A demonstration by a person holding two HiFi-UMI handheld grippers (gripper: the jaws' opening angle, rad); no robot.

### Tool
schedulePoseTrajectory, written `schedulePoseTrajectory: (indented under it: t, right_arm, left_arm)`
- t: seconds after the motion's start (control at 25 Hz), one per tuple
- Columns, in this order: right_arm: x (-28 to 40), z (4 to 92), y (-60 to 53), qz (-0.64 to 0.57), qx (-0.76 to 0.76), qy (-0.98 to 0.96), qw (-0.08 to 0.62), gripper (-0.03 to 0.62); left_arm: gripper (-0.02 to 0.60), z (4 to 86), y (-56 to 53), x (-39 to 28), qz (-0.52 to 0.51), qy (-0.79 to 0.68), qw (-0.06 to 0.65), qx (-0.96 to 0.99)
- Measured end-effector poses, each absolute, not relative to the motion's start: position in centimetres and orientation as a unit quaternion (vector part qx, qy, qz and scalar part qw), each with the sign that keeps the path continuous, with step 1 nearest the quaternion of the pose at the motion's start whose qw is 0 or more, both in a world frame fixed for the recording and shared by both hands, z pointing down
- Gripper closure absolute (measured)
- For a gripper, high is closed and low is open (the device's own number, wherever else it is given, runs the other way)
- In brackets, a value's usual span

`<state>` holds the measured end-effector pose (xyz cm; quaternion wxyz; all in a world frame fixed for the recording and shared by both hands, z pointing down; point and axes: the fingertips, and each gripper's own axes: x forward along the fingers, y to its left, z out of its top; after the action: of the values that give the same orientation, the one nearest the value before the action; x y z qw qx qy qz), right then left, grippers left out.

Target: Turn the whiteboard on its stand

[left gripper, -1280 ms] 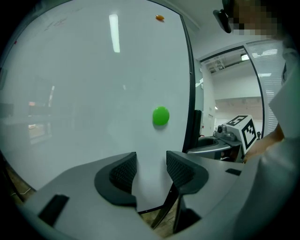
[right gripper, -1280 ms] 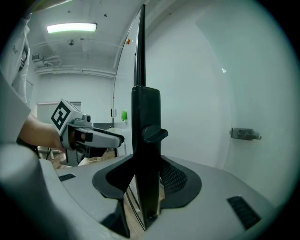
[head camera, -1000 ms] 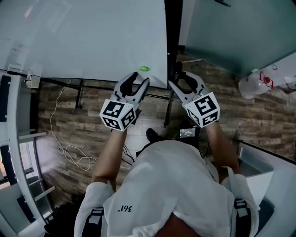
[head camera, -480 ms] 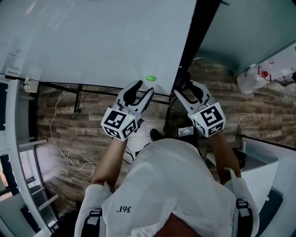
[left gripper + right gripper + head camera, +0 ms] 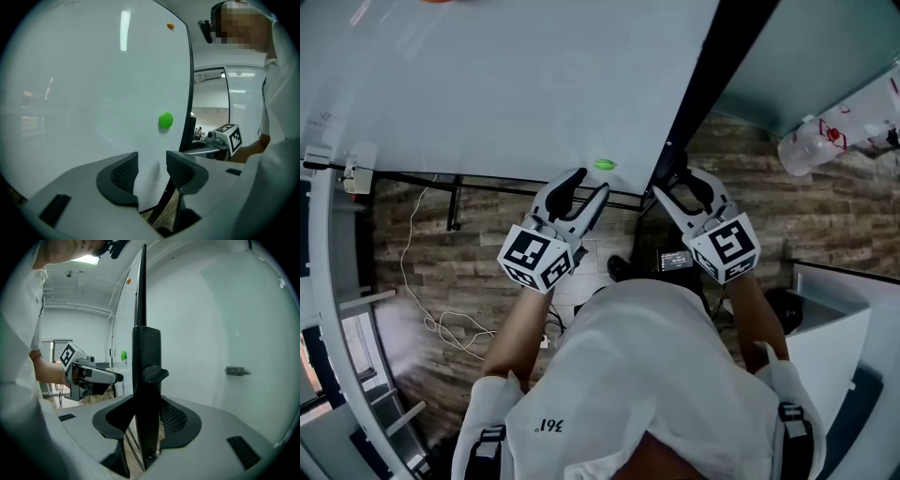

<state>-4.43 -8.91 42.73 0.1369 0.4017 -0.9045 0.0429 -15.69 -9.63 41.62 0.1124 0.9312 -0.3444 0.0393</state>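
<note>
Fingers point(image 5: 177, 420) of right gripper point(image 5: 149, 417) clamp one whiteboard post point(image 5: 146, 350); left gripper's point(image 5: 152, 171) two gape.

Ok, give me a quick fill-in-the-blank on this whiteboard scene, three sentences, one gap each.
1. The small round magnet stuck to the whiteboard is ____ in colour.
2. Of the two grippers, the black post with the knob is clamped between the jaws of the ____ one.
3. The left gripper, facing the board's white surface, has its jaws ____.

Missing words: green; right; open
</note>
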Motion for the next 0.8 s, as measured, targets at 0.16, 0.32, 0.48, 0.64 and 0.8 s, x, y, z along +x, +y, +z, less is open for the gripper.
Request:
schedulePoseTrajectory:
  t: [0.16,0.32,0.48,0.64,0.8]
  right_arm:
    - [-4.0,42.8,-9.3,0.039,0.397,-0.906,0.138,0.414]
    - [-3.4,42.9,-10.4,0.038,0.395,-0.907,0.14,0.414]
    - [-2.5,42.8,-12.0,0.039,0.395,-0.907,0.141,0.415]
    - [-1.7,42.7,-13.7,0.041,0.398,-0.905,0.143,0.416]
    - [-1.3,42.8,-14.9,0.039,0.401,-0.904,0.145,0.416]
  left_arm:
    - [0.391,41.7,-10.0,-15.2,0.043,-0.348,0.109,0.93]
    - [0.392,41.8,-11.1,-14.6,0.044,-0.356,0.112,0.927]
    - [0.391,41.7,-12.4,-13.8,0.045,-0.361,0.114,0.925]
    - [0.391,41.7,-14.0,-13.0,0.045,-0.36,0.117,0.925]
    - [0.391,41.7,-14.9,-12.6,0.044,-0.357,0.119,0.926]
